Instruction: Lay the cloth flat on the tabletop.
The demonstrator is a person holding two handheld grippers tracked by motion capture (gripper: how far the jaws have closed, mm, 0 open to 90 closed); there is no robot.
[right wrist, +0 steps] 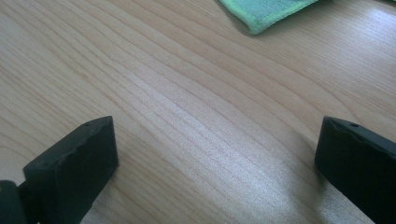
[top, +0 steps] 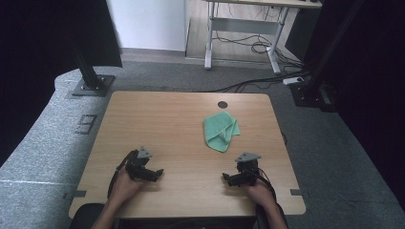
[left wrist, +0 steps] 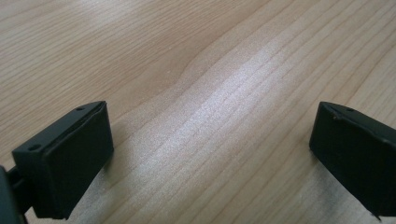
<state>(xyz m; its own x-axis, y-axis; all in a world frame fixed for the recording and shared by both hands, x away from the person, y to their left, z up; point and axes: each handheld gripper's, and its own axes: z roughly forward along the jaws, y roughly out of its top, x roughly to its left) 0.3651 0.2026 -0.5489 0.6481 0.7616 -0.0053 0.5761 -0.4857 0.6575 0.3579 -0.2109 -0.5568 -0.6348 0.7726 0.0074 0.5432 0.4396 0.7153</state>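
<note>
Both grippers sit low on the near part of the wooden counter (top: 162, 124), one in each hand.

Left gripper (top: 154, 174): near-left area, held by the left hand (top: 125, 186), pointing toward the middle of the counter. In the left gripper view its fingers (left wrist: 70, 161) are spread wide, bare wood grain between them, pinching nothing. They hang just over the surface, shadow right below.

Right gripper (top: 230, 179): near-right area, held by the right hand (top: 260, 191), pointing inward toward the left one. The two grippers are well apart, facing each other across bare counter. In the right gripper view its fingers (right wrist: 77, 168) are also spread wide with nothing between them.

Green cloth (top: 220, 130): lies crumpled and loosely folded on the right half of the counter, beyond the right gripper and apart from it. No contact with either gripper. One corner of it shows at the top edge of the right gripper view (right wrist: 261, 11), lighter green stitched border visible, flat on the wood.

Small dark round grommet (top: 222, 104) in the counter just beyond the cloth, near the far edge.

Grey three-cornered plates sit on top of both grippers; cables trail back along the forearms.
</note>
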